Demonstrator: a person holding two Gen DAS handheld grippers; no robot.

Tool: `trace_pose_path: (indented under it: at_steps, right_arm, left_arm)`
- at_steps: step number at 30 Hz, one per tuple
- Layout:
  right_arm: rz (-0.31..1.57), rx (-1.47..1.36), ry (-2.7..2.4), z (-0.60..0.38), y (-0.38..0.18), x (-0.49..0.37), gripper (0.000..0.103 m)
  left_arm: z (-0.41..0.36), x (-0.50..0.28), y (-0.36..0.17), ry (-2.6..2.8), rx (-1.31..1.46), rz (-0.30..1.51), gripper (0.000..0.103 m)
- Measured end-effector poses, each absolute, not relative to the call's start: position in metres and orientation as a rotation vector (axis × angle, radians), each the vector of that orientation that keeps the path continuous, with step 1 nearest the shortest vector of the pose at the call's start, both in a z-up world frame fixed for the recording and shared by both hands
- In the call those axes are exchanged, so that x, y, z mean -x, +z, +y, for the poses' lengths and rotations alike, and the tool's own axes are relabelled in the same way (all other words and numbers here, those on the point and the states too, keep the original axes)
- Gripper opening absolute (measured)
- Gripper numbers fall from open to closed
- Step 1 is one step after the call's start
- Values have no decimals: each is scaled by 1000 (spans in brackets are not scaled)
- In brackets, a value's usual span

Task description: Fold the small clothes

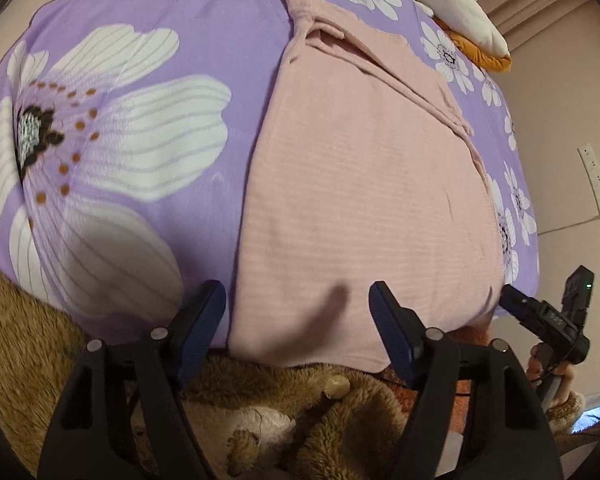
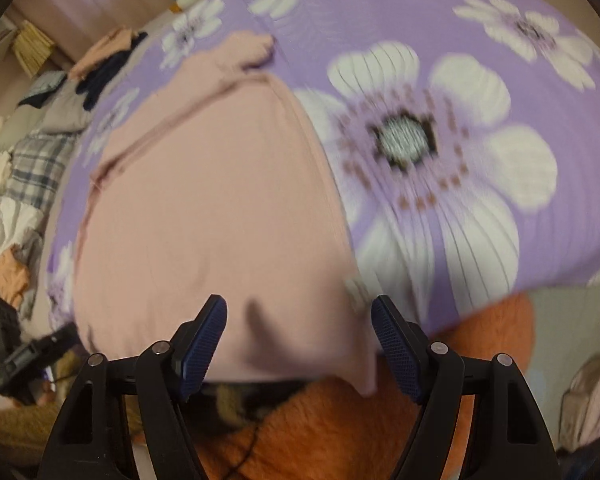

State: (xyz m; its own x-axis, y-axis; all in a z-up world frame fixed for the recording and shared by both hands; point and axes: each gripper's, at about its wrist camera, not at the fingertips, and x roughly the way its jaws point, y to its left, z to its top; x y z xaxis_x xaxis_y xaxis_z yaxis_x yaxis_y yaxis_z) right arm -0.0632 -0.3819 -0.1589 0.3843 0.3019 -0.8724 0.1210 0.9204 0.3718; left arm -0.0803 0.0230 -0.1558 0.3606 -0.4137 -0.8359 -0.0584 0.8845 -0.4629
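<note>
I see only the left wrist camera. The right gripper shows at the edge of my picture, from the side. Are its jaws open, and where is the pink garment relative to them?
Observer: The right gripper stands open. The near hem of the pink garment runs across the gap between its fingers, and the pads are not pressing on it.
Operator: Thank you. Is there more laundry waiting that I cannot see?
Observer: Yes. A pile of clothes, with a plaid piece in it, lies beyond the left edge of the purple sheet.
</note>
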Motion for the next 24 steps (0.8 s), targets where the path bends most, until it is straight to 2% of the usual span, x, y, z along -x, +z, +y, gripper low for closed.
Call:
trace_pose_path:
  at_steps: [5,7,9,10,11,12,13,16,24]
  right_arm:
    - [1207,-427,146,-382,-164,71,65]
    - [1229,-415,144,-381,-168,72,53]
    - [1240,-383,142,-380,-170,72,36]
    - [1240,-373,144,-379,-170,72,31]
    - [1242,-360,150,-379,-169,72,21]
    - [1245,-352,159,-379,-167,71,10]
    - [1244,-354,167,-379,-166,71,9]
    - [1224,-356,210,-376,-155,71,6]
    - [1076,-422,361,-372,-109,59,5]
  left_arm:
    - [18,82,-161,-281,447,1216,70]
    - [17,84,-167,-291,470,1234,67]
    - [15,86,-170,-294,468,1247,59]
    - [15,87,-172,-297,472,1257,50]
    - [14,87,-175,-300,475,1271,37]
    - [15,87,-177,-290,474,1277,29]
    - [15,89,-177,-271,459,1279,22]
    - [15,90,-171,-276,453,1267,10]
    - [8,84,-133,-339,418,1162,7]
